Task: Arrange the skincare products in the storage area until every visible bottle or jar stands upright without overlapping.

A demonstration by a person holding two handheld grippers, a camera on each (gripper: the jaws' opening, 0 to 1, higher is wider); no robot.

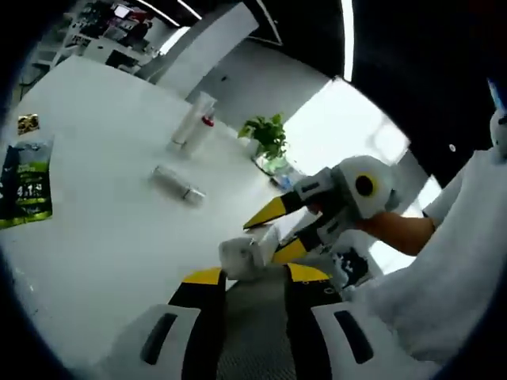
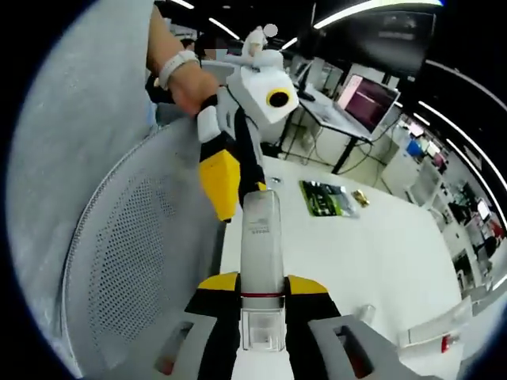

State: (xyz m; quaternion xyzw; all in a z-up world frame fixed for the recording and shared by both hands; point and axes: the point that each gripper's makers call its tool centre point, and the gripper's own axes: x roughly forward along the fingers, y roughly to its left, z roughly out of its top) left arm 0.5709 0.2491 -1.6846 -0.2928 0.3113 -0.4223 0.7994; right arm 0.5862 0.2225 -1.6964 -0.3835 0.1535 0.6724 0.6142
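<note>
Bottles (image 1: 179,184) lay on their sides on your white table (image 1: 95,237), a taller tube (image 1: 192,120) beyond them. Your left gripper (image 1: 252,277) stood part-open with nothing between its jaws. Your right gripper (image 2: 261,283) was clamped on a frosted, translucent tube (image 2: 261,245) with a clear cap, above the grey mesh basket (image 2: 127,261).

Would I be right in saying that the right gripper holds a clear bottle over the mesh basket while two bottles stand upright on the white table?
Not quite: the two bottles on the white table lie on their sides, as the left gripper view shows. The rest holds: the right gripper grips the clear bottle beside the mesh basket.
</note>
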